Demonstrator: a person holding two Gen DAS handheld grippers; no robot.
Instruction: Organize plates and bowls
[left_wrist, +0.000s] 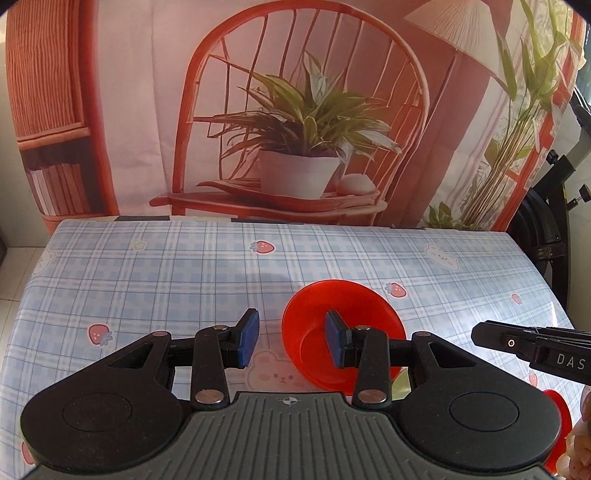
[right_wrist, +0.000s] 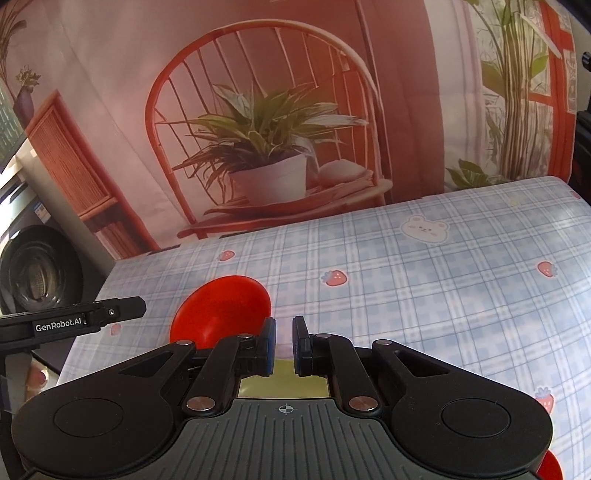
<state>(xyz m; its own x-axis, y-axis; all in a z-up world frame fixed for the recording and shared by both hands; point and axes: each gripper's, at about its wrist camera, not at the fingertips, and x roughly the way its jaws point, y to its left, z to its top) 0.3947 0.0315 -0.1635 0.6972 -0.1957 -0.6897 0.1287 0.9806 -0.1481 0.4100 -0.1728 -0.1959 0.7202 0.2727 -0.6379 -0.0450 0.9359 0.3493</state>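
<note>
A red bowl (left_wrist: 343, 325) stands upright on the checked tablecloth (left_wrist: 184, 280). My left gripper (left_wrist: 292, 339) is open above the cloth, its right finger over the bowl's inside, its left finger outside the rim. In the right wrist view the same red bowl (right_wrist: 221, 310) lies ahead to the left. My right gripper (right_wrist: 283, 345) has its jaws nearly together with a narrow gap, holding nothing that I can see; a yellow-green object (right_wrist: 282, 384) shows below them, mostly hidden. A second red piece (left_wrist: 554, 424) peeks out at the lower right of the left wrist view.
The printed backdrop (left_wrist: 295, 110) hangs behind the table's far edge. The right gripper's body (left_wrist: 532, 343) reaches in from the right in the left wrist view. The left gripper's body (right_wrist: 70, 321) shows at the left. A washing machine (right_wrist: 33, 280) stands left of the table.
</note>
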